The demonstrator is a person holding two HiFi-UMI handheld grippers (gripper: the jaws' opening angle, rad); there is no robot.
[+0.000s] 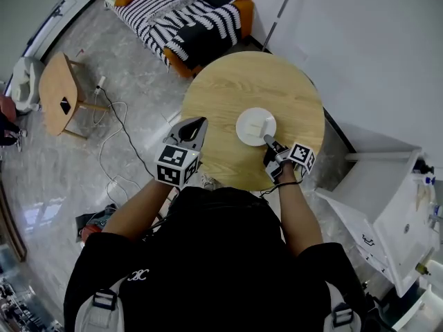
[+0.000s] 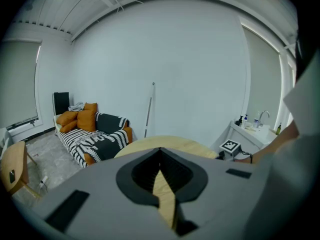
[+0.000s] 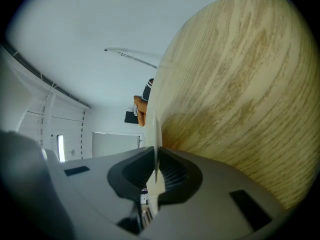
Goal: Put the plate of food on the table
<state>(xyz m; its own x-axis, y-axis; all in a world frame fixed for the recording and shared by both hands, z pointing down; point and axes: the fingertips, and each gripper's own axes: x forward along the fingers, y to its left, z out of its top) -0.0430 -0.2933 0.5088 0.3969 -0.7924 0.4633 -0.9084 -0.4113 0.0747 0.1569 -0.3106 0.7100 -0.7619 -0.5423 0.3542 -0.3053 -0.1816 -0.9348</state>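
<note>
A white plate (image 1: 250, 127) with a pale piece of food (image 1: 264, 124) rests on the round wooden table (image 1: 228, 81), right of its middle. My right gripper (image 1: 266, 140) is at the plate's near rim. In the right gripper view the rim (image 3: 156, 126) shows edge-on between the jaws, which stand slightly apart around it, so this gripper (image 3: 156, 151) is open. My left gripper (image 1: 200, 124) hovers over the table's left near edge, shut and empty. In the left gripper view its tips (image 2: 160, 153) meet, with tabletop (image 2: 170, 142) beyond them.
A striped sofa (image 1: 187, 16) with orange cushions stands beyond the table. A small wooden side table (image 1: 59, 92) and loose cables (image 1: 111, 151) are on the floor at left. A white counter unit (image 1: 391, 213) is close on the right, by the wall.
</note>
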